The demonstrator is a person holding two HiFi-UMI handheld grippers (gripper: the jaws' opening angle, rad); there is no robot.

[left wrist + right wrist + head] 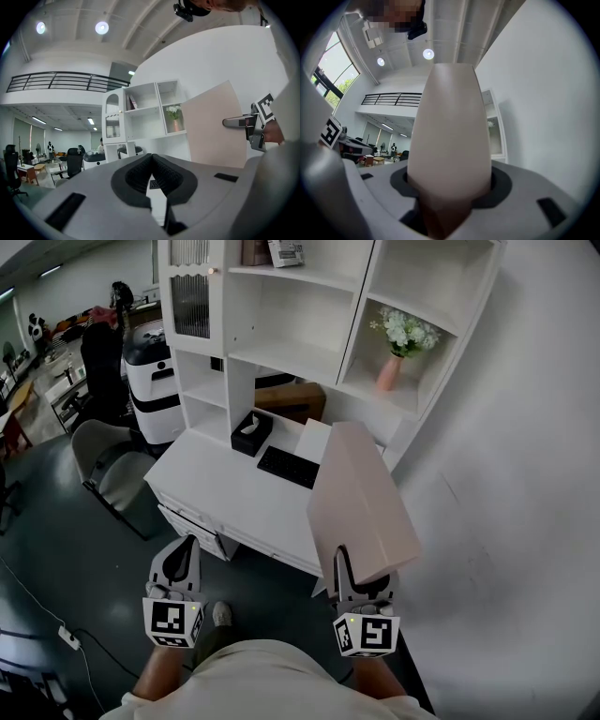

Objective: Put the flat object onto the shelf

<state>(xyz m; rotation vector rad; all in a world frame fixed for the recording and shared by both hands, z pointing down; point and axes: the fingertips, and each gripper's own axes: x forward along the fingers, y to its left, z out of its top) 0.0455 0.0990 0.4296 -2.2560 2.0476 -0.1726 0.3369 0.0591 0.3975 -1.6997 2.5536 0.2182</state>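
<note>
Head view looking steeply down at a person's two hand-held tongs in front of a white tabletop (234, 498) w/ a tall white shelf unit (286, 357) standing on its far side. The R tongs (350, 566) are clamped on the near end of the flat object (361, 493), a pale beige board. It rises from the jaws and leans forward and away from them, over the tabletop's R part, its far end close to the lower shelves. In the right gripper view the board fills the gap between the two dark pads, which press on it from both sides. The L tongs (185, 547) sit well to the L of the R tongs, at about the same height, short of the tabletop's near edge. Their pads are closed tip to tip w/ nothing between them, and the left gripper view shows the board off to their R. Ahead of the L tongs, at the shelf unit's foot, lie a black tissue box (251, 433) and a black keyboard (288, 467), w/ a brown cardboard box (292, 399) in the compartment behind. Beyond the board's far end, a pink vase w/ white flowers (392, 360) stands in a R-hand compartment. A grey chair (111, 468) stands far L of the L tongs.
</note>
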